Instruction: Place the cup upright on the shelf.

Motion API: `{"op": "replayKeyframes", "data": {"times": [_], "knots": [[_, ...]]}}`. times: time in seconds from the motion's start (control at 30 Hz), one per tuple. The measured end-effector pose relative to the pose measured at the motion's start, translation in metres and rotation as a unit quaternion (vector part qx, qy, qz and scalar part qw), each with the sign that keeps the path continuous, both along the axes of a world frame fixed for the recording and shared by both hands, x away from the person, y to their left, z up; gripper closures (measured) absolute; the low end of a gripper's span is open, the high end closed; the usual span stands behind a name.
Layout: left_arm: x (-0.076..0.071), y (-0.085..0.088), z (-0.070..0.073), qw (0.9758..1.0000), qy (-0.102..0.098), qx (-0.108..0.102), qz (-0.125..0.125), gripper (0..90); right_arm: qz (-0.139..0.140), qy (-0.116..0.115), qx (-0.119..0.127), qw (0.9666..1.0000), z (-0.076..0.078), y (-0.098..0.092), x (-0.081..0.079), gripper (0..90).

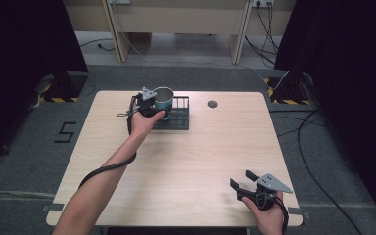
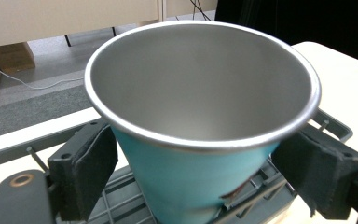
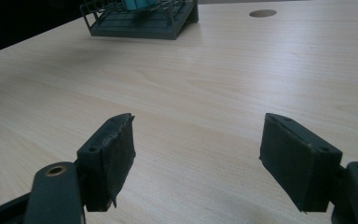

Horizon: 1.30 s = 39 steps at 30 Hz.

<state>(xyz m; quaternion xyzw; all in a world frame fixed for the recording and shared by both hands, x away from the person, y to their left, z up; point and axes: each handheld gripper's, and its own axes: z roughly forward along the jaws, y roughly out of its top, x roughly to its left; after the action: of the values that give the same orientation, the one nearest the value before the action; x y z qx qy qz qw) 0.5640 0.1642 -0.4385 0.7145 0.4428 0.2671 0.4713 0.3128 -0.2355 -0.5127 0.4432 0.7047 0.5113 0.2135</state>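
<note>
Cup (image 2: 200, 116) base and rack (image 2: 121, 205) floor behind the cup, cut off at the bottom edge

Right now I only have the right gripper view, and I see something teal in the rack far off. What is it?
Observer: A teal cup, bare metal inside and empty.
Operator: Is anything holding it?
Observer: Yes, the left gripper; its pads sit against both sides below the rim.
Operator: Where in the rack?
Observer: At the left end of the rack, going by the high view.
</note>
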Motion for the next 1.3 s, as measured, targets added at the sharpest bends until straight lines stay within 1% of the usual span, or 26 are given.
{"op": "replayKeyframes", "data": {"times": [0.13,0.27,0.53,0.8,1.0,1.3], "knots": [[-0.005,0.002,0.001,1.0000,-0.002,-0.004,-0.001,14.2,0.000,0.001,0.000,1.0000,0.000,0.000,0.000,26.9],[-0.010,0.004,0.004,1.0000,-0.005,-0.003,-0.002,14.2,-0.001,0.001,0.000,1.0000,0.000,0.000,0.000,26.9],[-0.023,0.008,0.011,0.9997,-0.020,0.001,-0.011,14.2,-0.001,0.001,-0.002,1.0000,0.000,0.000,0.000,26.9],[-0.032,0.013,0.014,0.9996,-0.025,0.002,-0.016,14.2,-0.001,0.000,-0.003,1.0000,0.000,0.000,0.000,26.9],[-0.037,0.020,0.012,0.9996,-0.020,0.003,-0.018,14.2,-0.002,0.001,-0.001,1.0000,0.000,0.000,0.000,26.9],[-0.052,0.033,0.011,0.9994,-0.028,-0.004,-0.021,14.2,-0.002,0.000,-0.003,1.0000,0.000,0.001,0.000,26.9]]}}
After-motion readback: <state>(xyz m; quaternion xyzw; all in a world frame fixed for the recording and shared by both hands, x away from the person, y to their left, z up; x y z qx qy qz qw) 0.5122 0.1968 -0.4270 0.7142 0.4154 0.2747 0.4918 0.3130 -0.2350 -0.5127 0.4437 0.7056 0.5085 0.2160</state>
